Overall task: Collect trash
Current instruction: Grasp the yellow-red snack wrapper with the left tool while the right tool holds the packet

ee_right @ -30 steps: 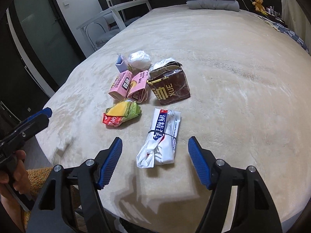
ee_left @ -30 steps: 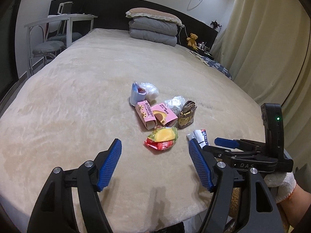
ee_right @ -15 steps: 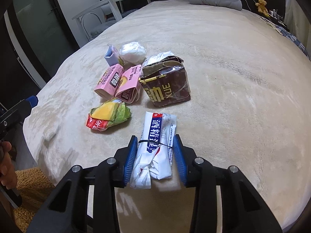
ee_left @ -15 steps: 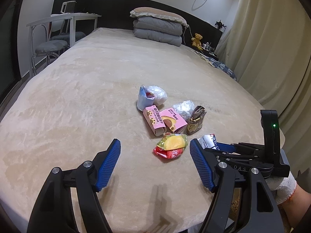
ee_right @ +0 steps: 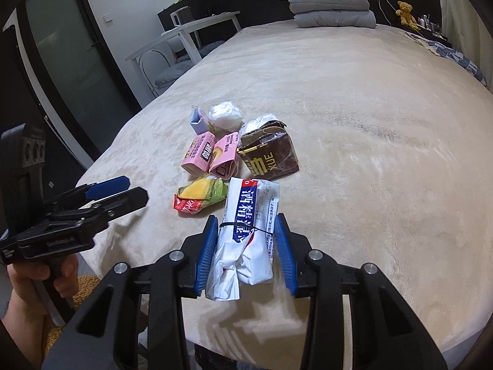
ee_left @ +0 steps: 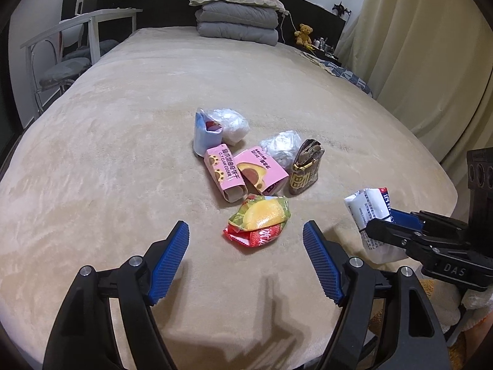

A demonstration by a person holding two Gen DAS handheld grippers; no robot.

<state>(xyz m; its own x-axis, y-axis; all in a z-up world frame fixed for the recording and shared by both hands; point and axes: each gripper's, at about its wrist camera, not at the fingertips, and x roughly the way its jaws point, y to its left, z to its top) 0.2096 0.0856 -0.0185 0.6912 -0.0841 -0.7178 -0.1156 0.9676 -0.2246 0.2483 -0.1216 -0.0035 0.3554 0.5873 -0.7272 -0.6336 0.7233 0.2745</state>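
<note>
My right gripper (ee_right: pixel 246 243) is shut on a white and blue wrapper (ee_right: pixel 249 231) and holds it lifted above the bed's front edge; it also shows in the left wrist view (ee_left: pixel 369 212). My left gripper (ee_left: pixel 246 246) is open and empty, just in front of a yellow, green and red wrapper (ee_left: pixel 260 219). Behind it lie two pink cookie boxes (ee_left: pixel 226 174), a brown bag (ee_left: pixel 305 171), a blue carton (ee_left: pixel 205 135) and crumpled clear plastic (ee_left: pixel 282 145).
The trash lies on a beige bed cover (ee_left: pixel 123 123). Folded grey bedding and a pillow (ee_left: pixel 237 15) sit at the head. A white desk and chair (ee_left: pixel 71 52) stand at the left, curtains (ee_left: pixel 431 46) at the right.
My right gripper closed on the white and blue wrapper and lifted it off the bed. My left gripper moved closer to the yellow wrapper and stayed open.
</note>
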